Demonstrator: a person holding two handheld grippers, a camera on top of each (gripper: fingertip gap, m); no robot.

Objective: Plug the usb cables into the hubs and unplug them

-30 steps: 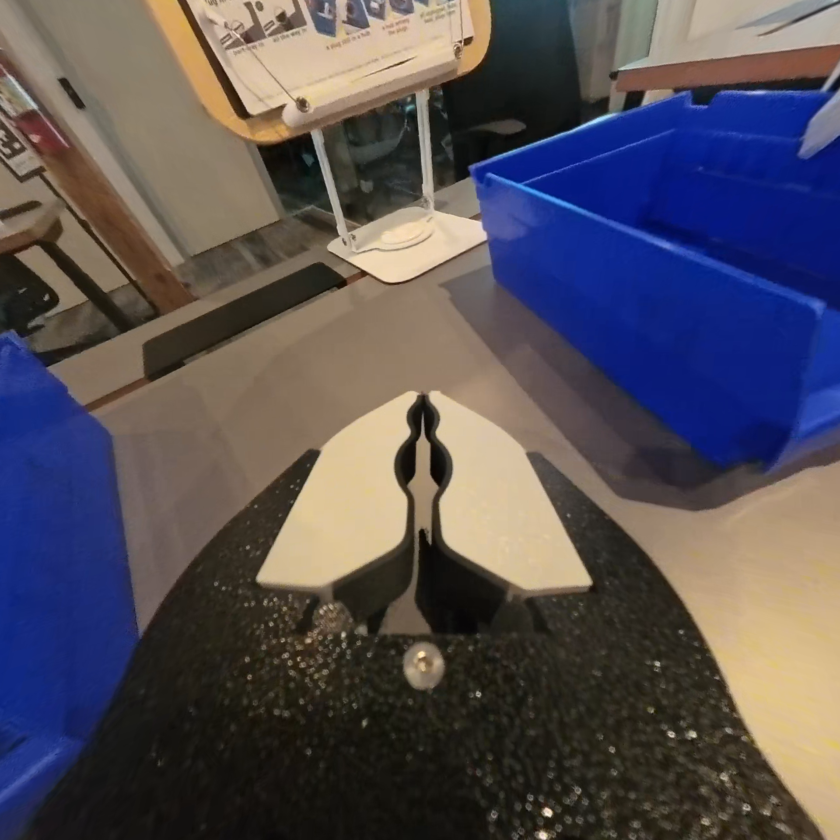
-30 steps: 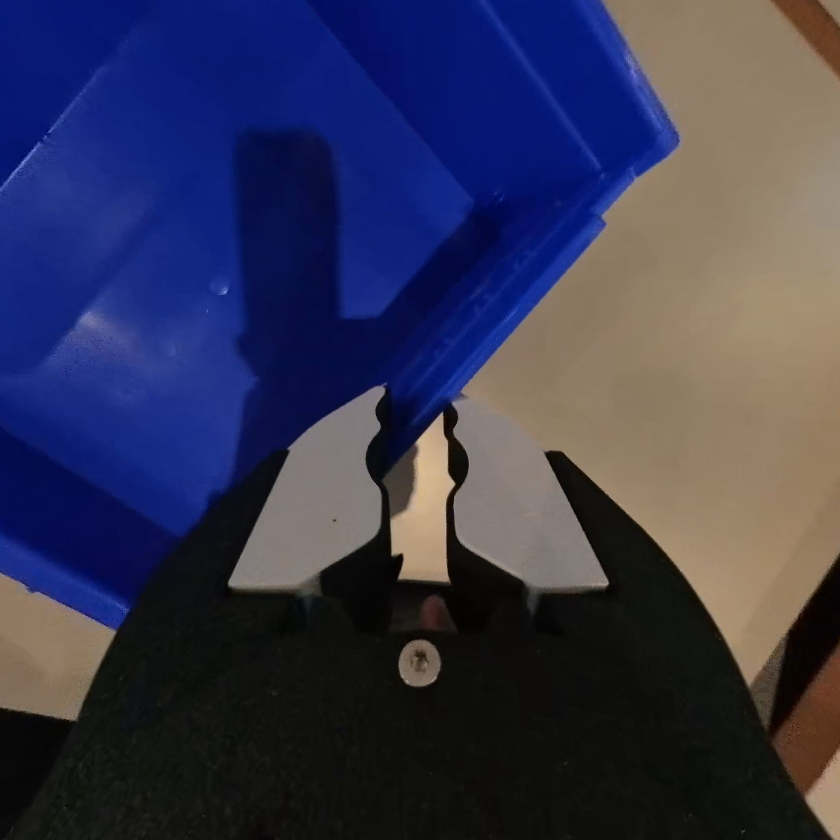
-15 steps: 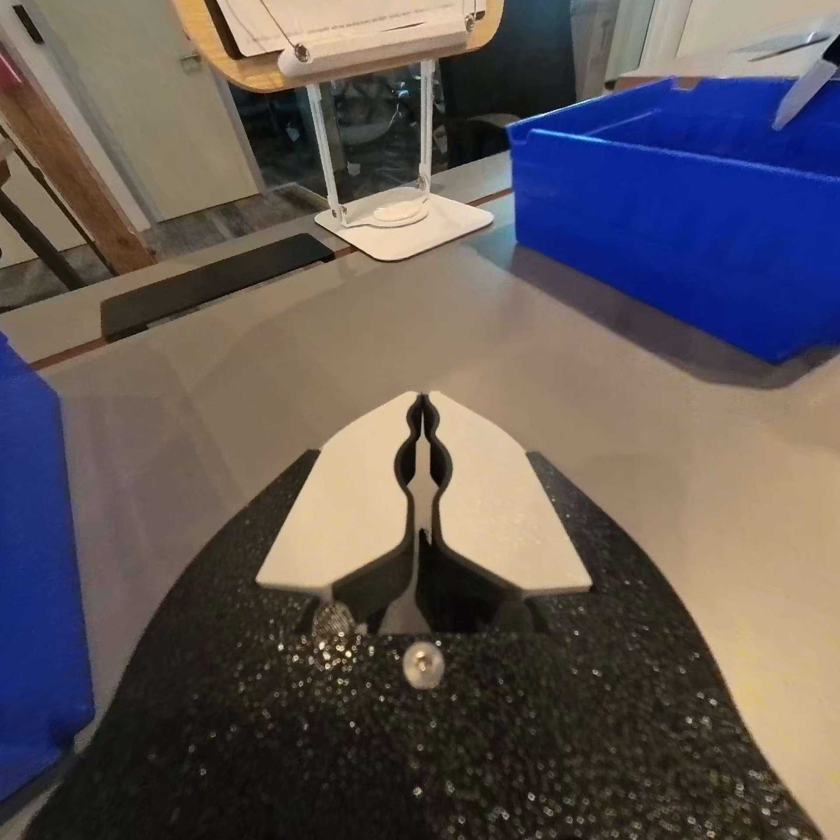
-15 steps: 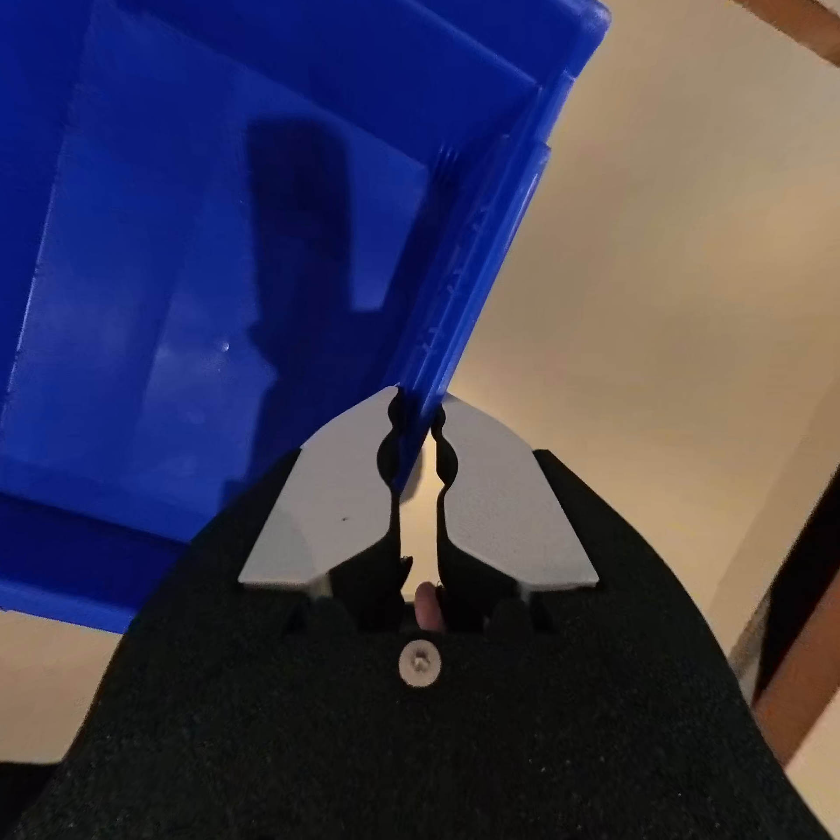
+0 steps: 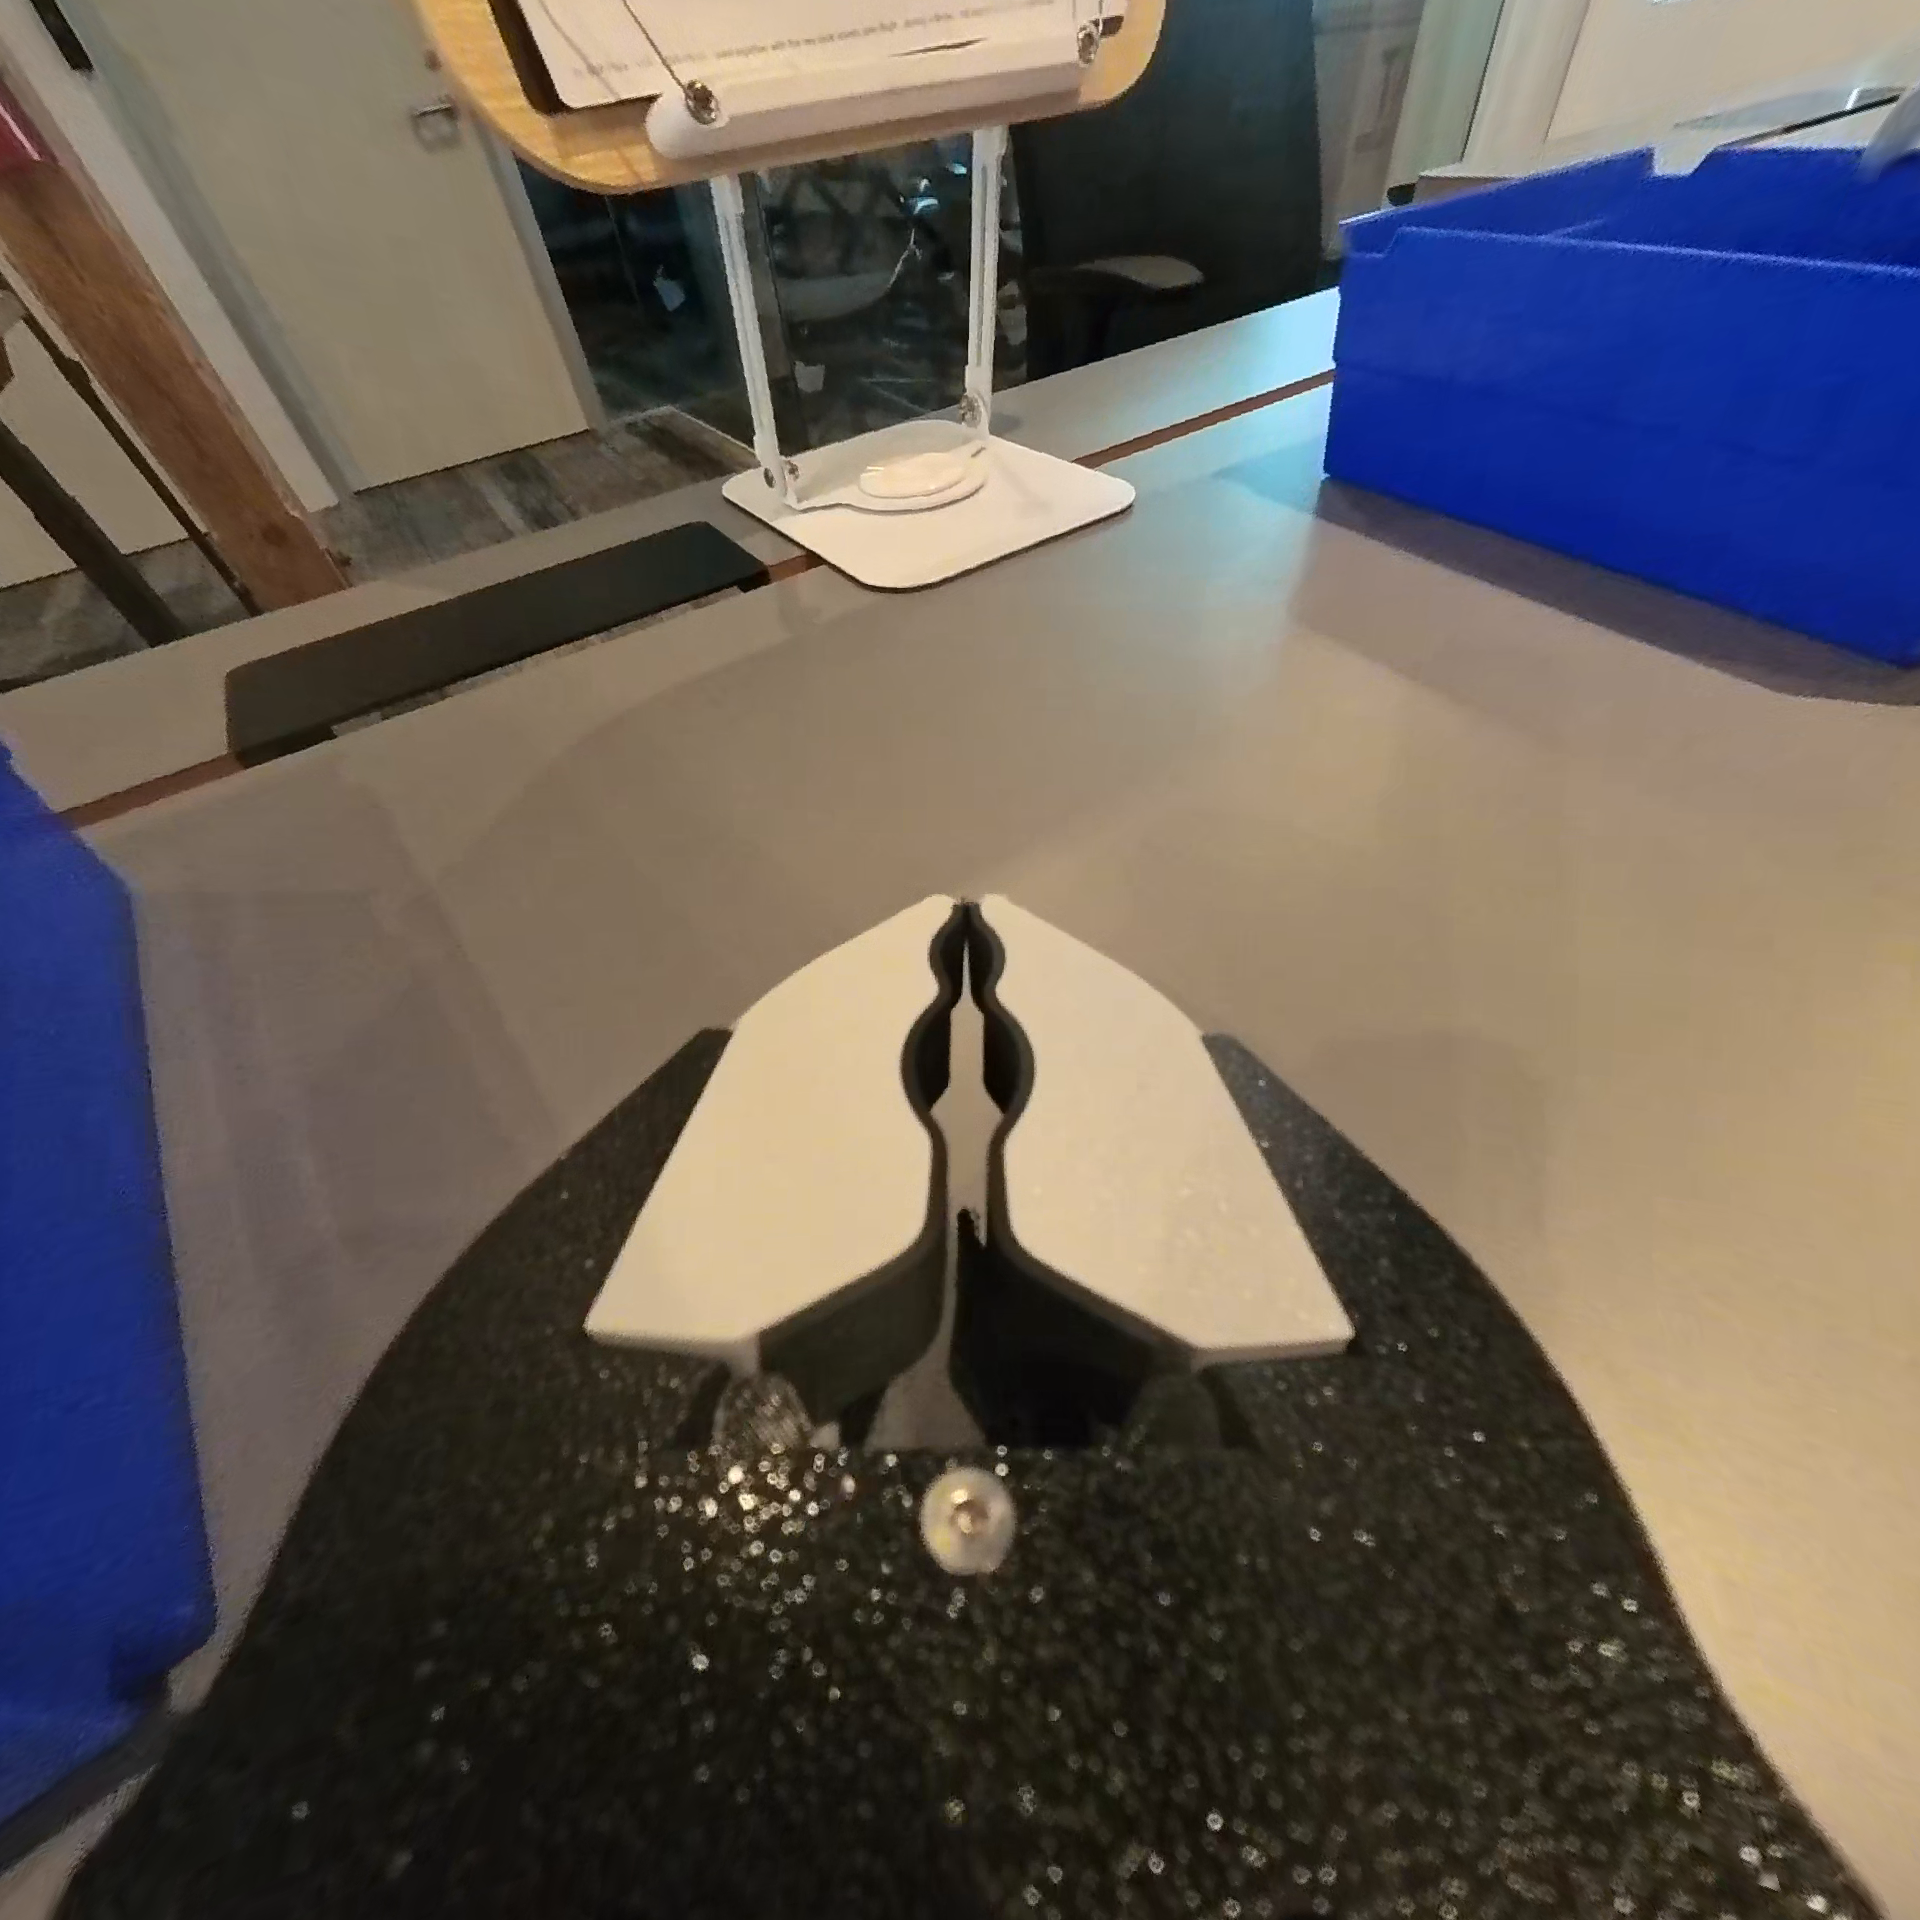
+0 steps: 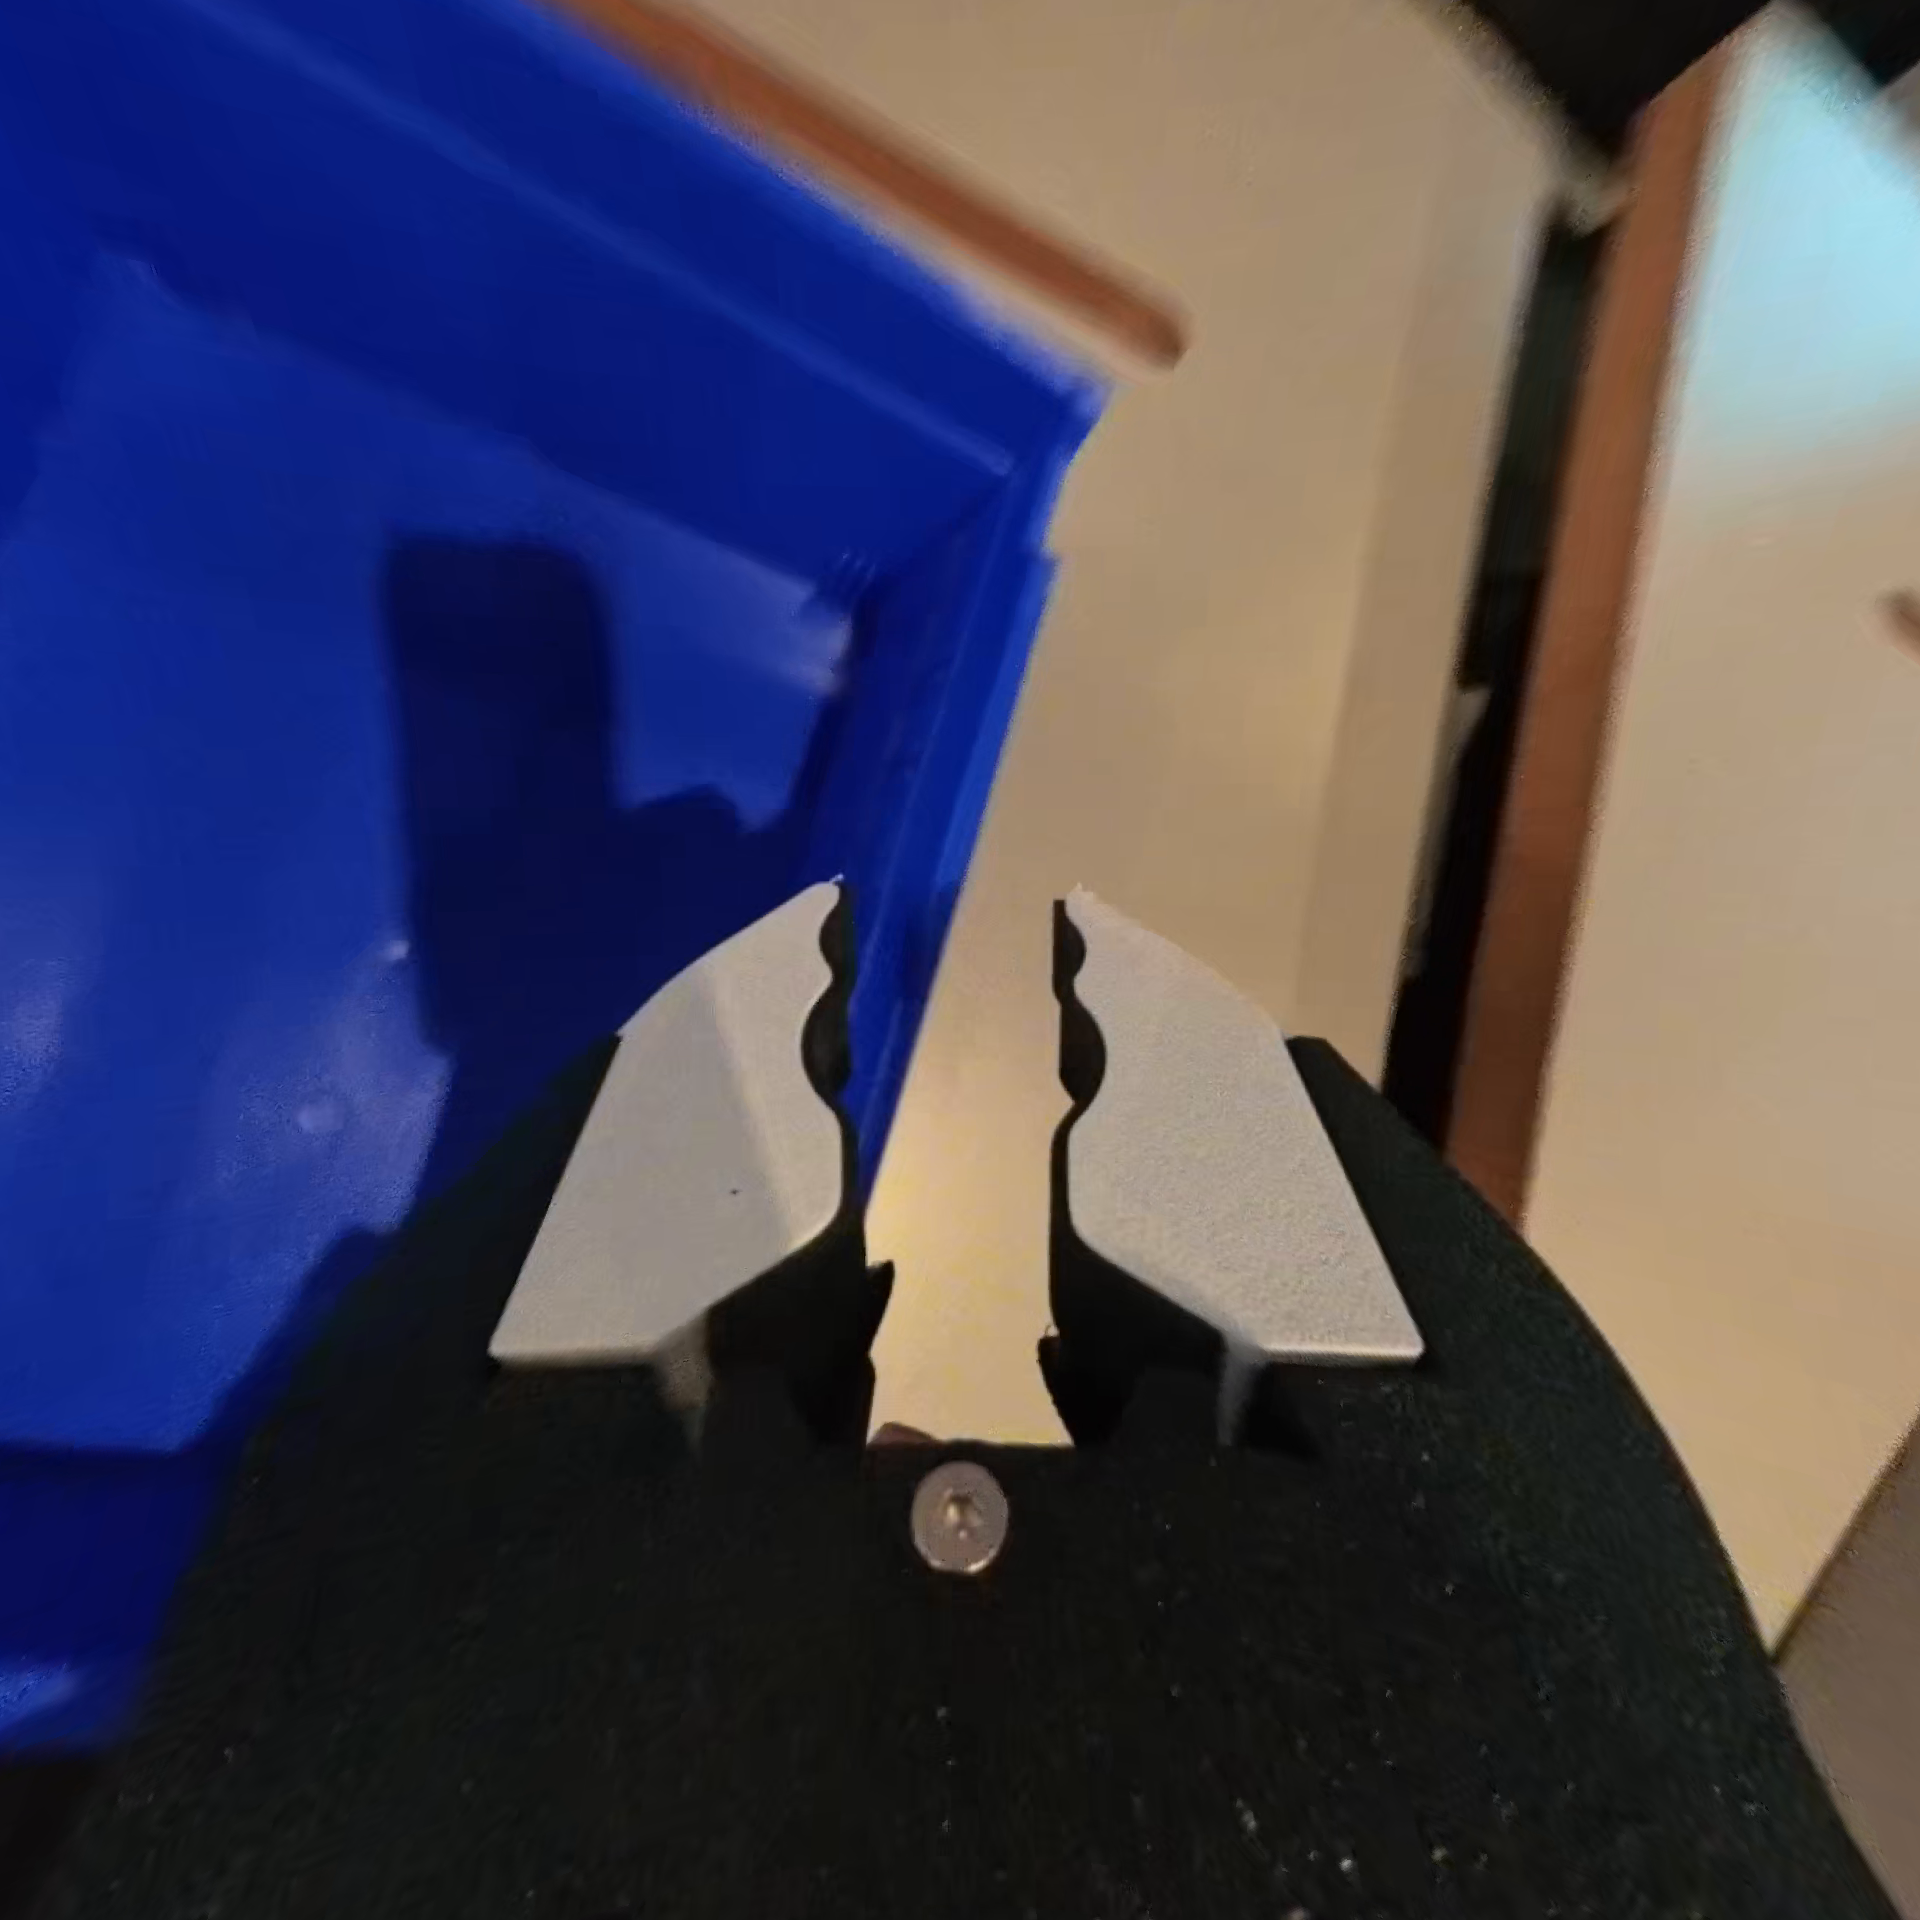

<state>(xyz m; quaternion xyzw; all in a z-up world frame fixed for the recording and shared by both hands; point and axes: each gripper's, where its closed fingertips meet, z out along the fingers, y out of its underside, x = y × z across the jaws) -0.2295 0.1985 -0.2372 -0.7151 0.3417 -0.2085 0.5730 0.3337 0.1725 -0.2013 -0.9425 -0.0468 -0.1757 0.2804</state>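
Note:
No usb cable and no hub shows in either view. My left gripper (image 5: 966,906) is shut and empty, held low over the grey table (image 5: 1143,779). My right gripper (image 6: 948,902) is open and empty, above the right wall of a blue bin (image 6: 436,727). The bin's wall lies just below and beside its left finger (image 6: 727,1101). The part of the bin's inside that shows is bare.
In the left wrist view a blue bin (image 5: 1642,416) stands at the far right and another blue bin (image 5: 73,1247) at the near left. A white stand (image 5: 925,499) with a board sits at the table's far edge, a black strip (image 5: 488,634) beside it.
My right gripper opened after being nearly shut at the bin's wall, and its view swung right. The left gripper stayed shut and tilted up and left, so the right bin moved off to the edge.

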